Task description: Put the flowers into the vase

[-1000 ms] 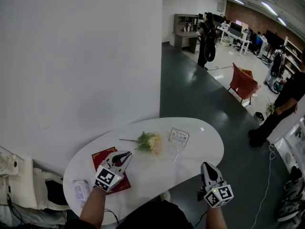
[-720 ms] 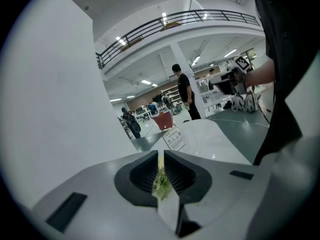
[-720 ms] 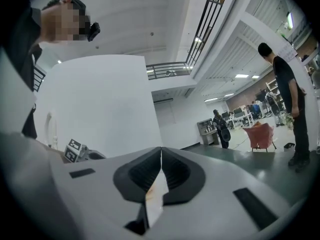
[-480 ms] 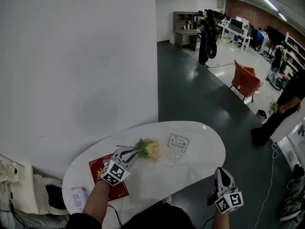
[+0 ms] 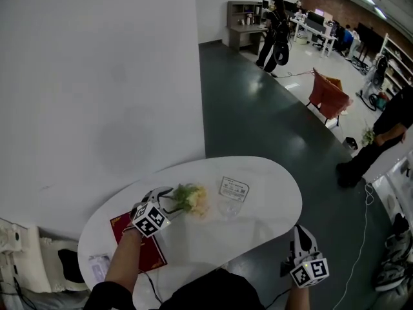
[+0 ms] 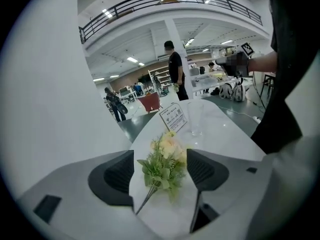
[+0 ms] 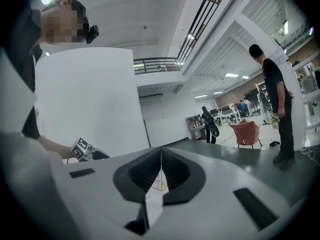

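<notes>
Obs.: the white oval worktop [image 5: 264,228] carried everything for the task. A red folder [image 5: 147,250] lay flat at its near-left end, partly under the person's left forearm, and played no part. The left gripper [image 5: 169,199] was angled down over the worktop with its jaws spread wide. They had just been opening, and the left gripper view showed the flowers [image 6: 164,164] lying between the two pads, which did not appear to press on the bunch. The right gripper [image 5: 298,236] was held off the near-right edge of the worktop, well apart from the flowers. In the right gripper view its jaw tips were brought together with nothing between them. The flowers, a small bunch of pale blooms and green leaves, lay on their side on the worktop, stem toward the left gripper and heads toward the vase [image 5: 230,206]. The vase, a clear glass, stood upright just beyond the blooms and looked empty. A small printed card [image 5: 233,188] stood just behind it. Judgement: no part of the task was done yet, as the bunch was neither gripped nor lifted. Left to do: close on the stem, raise the bunch, turn it stem-down, and lower it into the vase's mouth.
</notes>
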Demonstrator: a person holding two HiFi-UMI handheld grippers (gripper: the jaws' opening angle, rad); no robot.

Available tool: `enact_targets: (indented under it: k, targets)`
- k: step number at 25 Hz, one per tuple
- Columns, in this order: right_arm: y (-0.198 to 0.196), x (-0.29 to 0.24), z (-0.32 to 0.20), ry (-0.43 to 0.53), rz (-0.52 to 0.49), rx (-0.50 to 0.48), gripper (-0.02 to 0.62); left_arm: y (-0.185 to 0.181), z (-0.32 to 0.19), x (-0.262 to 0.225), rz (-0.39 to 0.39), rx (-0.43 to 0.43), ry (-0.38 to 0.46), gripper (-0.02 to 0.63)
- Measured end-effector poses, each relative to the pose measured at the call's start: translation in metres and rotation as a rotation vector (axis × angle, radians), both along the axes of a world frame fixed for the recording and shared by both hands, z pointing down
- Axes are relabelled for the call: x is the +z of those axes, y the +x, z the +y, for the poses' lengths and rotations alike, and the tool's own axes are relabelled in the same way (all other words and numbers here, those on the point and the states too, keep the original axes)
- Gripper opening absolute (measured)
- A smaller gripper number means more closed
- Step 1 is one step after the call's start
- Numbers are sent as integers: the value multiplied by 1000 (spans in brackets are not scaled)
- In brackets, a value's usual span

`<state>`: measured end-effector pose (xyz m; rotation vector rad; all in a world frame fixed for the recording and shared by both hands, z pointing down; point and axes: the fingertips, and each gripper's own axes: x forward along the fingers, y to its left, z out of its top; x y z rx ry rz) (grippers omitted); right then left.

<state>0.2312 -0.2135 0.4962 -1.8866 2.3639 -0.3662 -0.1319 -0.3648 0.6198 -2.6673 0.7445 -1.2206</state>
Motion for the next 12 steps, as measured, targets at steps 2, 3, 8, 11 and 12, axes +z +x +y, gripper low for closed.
enact_targets:
  k: [2,3,8,11,12]
  targets:
    - [3,4,-4,-10,1,8,23,-1,-6,13,-34,14,-29,331]
    - [4,7,-5,-18,2,12,23,-2,-8,21,-59,26,-44,339]
    - [13,21,-5,-58,11,36,23,-6,-18,59,-167,82,-100,373]
    - [15,28,-6,-76,13,50,23,-6,-23,75,-195,106,-124,377]
    - [15,29,-8,-79,14,52,23,-5,-25,80,-201,111,-132,377]
